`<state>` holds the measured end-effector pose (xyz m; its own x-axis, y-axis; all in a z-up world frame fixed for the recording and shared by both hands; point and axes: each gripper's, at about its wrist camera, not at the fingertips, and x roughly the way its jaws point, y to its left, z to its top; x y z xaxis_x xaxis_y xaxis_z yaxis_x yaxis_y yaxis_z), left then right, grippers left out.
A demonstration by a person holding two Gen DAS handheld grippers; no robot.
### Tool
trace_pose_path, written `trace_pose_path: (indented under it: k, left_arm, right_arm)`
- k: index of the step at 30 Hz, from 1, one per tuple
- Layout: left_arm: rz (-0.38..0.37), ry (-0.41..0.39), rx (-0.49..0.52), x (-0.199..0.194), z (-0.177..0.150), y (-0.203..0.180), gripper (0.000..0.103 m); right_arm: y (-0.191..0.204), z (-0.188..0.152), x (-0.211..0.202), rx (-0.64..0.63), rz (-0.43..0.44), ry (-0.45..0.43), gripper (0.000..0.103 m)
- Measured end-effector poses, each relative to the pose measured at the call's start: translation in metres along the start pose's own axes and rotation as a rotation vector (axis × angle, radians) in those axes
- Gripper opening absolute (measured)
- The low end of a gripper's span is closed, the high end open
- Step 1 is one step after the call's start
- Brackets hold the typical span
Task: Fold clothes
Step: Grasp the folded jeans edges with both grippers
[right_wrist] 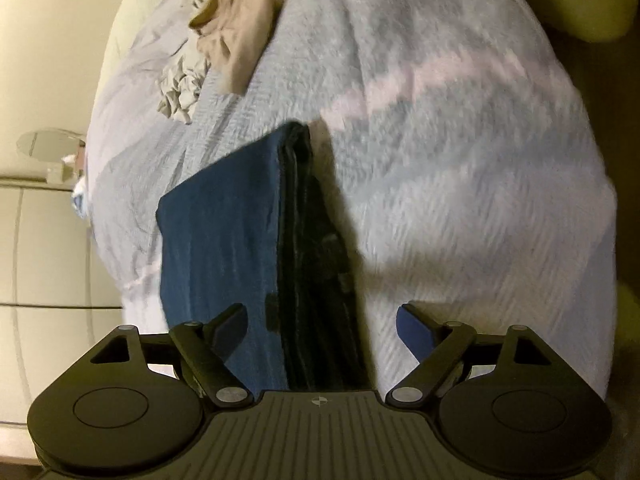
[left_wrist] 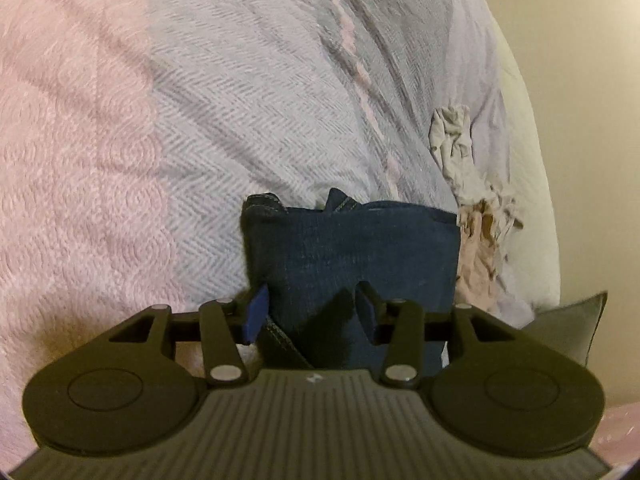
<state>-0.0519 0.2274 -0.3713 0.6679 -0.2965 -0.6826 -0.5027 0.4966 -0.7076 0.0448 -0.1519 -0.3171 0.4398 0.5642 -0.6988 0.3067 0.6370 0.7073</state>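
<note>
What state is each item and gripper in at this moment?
Jeans: folded into a compact stack, lying on the bed cover.
Left gripper: fingers open, straddling the jeans' near edge, not clamped.
Right gripper: fingers wide open above the jeans' folded edge.
Beige garments: crumpled, unfolded, heaped beyond the jeans.
Bed cover: spread out, lightly wrinkled.

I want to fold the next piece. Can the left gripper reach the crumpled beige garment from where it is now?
Probably yes. The left gripper is open, and the crumpled beige garment lies uncovered on the bedspread, beyond the folded jeans, which it must pass over.
</note>
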Motion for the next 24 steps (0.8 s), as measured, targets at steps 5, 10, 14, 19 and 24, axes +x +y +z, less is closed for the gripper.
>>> trace_pose_path:
  k: [5,10,14,19,24]
  left_arm:
    - [0.042,-0.027,0.287,-0.017,0.004,-0.032,0.037]
    - [-0.017,0.015,0.552,0.002,0.022,-0.084,0.037]
    - [-0.051,0.051,0.679,0.036,0.036,-0.120,0.037]
    - [-0.091,0.087,0.788,0.080,0.043,-0.155,0.034]
    - [-0.106,0.149,0.819,0.131,0.045,-0.169,0.006]
  right_arm:
    - [0.014,0.009,-0.010,-0.135,-0.070,-0.089,0.085]
    - [0.028,0.028,-0.002,-0.215,-0.071,-0.133,0.084]
    - [0.034,0.046,0.016,-0.184,-0.085,-0.148,0.074]
    - [0.039,0.064,0.036,-0.182,-0.108,-0.137,0.034]
    - [0.049,0.069,0.054,-0.276,-0.153,-0.119,0.023]
